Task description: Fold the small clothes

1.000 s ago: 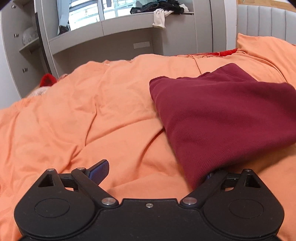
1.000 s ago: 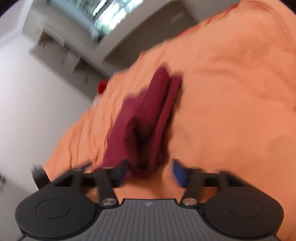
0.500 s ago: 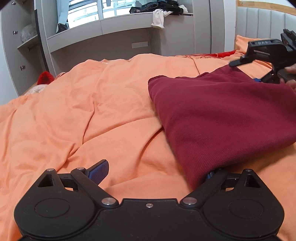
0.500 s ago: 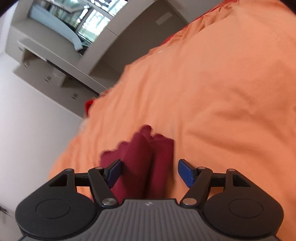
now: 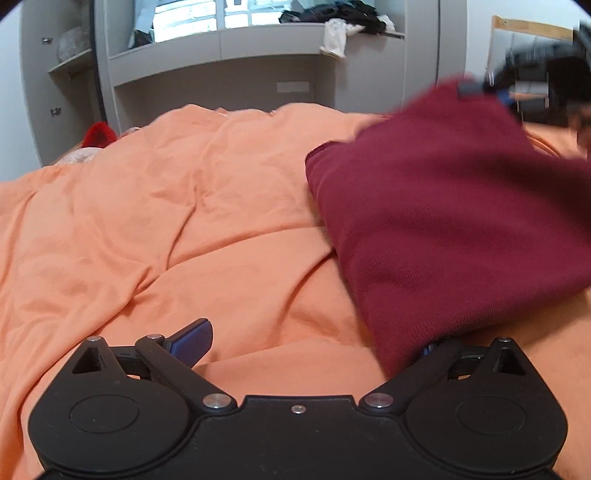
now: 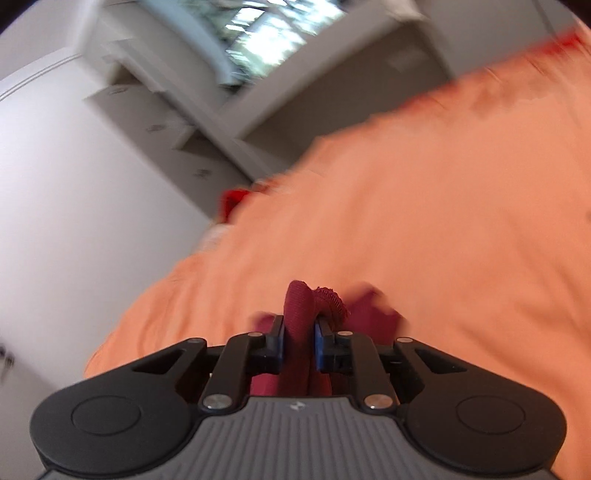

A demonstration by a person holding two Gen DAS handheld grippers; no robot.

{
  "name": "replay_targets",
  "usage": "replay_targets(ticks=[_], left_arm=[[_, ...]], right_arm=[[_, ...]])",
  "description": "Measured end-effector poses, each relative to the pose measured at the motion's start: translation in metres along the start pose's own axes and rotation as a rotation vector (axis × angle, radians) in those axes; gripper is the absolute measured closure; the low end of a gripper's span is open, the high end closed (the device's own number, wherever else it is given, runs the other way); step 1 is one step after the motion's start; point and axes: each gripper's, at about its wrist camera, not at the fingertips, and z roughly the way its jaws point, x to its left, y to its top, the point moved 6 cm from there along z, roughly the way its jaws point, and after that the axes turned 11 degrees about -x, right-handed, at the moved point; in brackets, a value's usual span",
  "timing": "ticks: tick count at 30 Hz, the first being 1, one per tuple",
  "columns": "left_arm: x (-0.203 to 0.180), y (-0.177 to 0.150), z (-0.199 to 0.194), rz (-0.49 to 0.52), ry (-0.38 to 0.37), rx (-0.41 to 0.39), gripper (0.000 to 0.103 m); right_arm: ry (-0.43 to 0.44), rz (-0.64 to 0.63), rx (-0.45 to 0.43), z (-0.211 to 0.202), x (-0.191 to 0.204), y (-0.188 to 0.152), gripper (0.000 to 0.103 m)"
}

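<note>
I read the maroon garment (image 5: 450,221) as fine-ribbed matt knit with a frayed edge, lying on a soft, creased, matt orange cotton duvet (image 5: 184,236). Both tongs look like matt black plastic with bright metal pivot screws and smooth blue pads (image 5: 194,338). The right tongs (image 6: 299,341) have a ribbed grey top.

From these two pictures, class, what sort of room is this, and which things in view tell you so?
Most likely a bedroom: an orange duvet covers a bed, a padded headboard shows at one end, and grey built-in shelving with clothes piled on it runs under a window.
</note>
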Motion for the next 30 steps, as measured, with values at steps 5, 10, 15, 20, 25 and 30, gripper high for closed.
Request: replay_targets(ticks=[5, 10, 15, 20, 25, 30], left_arm=[[-0.001, -0.001, -0.003, -0.015, 0.027, -0.017, 0.003], [-0.001, -0.003, 0.000, -0.018, 0.023, 0.004, 0.003], [0.000, -0.004, 0.002, -0.015, 0.016, 0.020, 0.002], [0.000, -0.004, -0.001, -0.009, 0.016, 0.028, 0.001], [-0.007, -0.003, -0.016, 0.050, 0.013, 0.008, 0.001], [-0.007, -0.005, -0.028, 0.069, 0.004, -0.004, 0.001]], right_arm=[[0.056, -0.010, 0.024, 0.024, 0.012, 0.023, 0.086], [-0.100, 0.131, 0.136, 0.051, -0.075, -0.019, 0.086], [-0.046, 0.339, 0.040, 0.041, -0.112, -0.041, 0.070], [-0.130, 0.280, -0.056, -0.006, -0.109, -0.022, 0.061], [-0.127, -0.055, -0.103, -0.075, -0.016, -0.018, 0.061], [-0.057, -0.167, -0.005, -0.072, 0.071, -0.070, 0.066]])
